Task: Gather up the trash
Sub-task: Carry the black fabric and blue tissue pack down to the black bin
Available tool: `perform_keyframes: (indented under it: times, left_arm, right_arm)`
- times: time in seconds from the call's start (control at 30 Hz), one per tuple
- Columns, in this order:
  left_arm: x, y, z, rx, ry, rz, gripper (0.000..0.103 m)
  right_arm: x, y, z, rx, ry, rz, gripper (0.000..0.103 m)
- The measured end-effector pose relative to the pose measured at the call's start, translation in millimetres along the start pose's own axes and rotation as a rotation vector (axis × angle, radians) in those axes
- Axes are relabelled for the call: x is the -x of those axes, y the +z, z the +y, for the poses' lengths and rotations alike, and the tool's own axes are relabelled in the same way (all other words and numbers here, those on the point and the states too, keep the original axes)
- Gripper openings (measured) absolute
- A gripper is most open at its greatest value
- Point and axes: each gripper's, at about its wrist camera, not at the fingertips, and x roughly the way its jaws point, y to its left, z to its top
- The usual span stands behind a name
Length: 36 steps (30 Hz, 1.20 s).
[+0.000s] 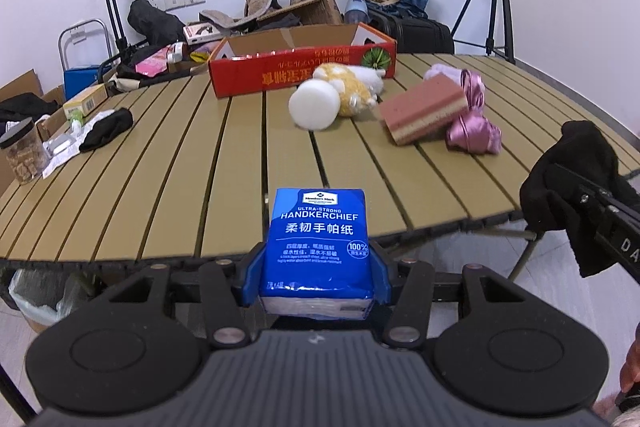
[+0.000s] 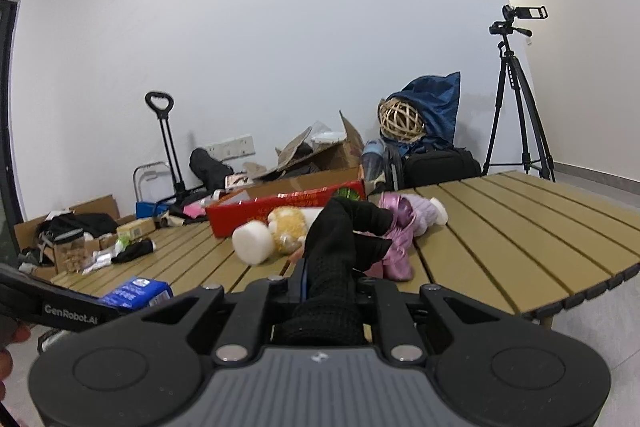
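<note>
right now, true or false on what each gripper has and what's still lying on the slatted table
1. The left gripper is clamped on a blue handkerchief pack. True.
2. The right gripper is empty. False: it is shut on a black cloth.
3. The pink sponge sits inside the red box. False: it lies on the table, leaning on a pink foil wrapper.
4. A second black cloth piece lies near the table's left edge. True.
5. The white foam cylinder stands upright. False: it lies on its side.
</note>
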Motion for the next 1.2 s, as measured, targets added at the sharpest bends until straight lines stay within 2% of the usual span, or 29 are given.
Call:
perform_keyframes:
  times: [0.43,0.73,1.2]
  left_arm:
    - [0.9,-34.4,12.3,-0.014,0.003,0.061,0.053]
    - [-11.8,-62.2,25.9,-0.006,0.003,0.132,0.053]
    - [-39.8,-99.6,66.7,0.043,0.038,0.231,0.053]
  right_arm:
    - [7.9,-41.7,23.2,0.049,0.027,0.147,0.012]
    - [3.0,-64.4,42.8,0.09,0.039,0.248,0.012]
    - [-33.1,-96.4,76.6,0.167,0.068,0.435,0.012]
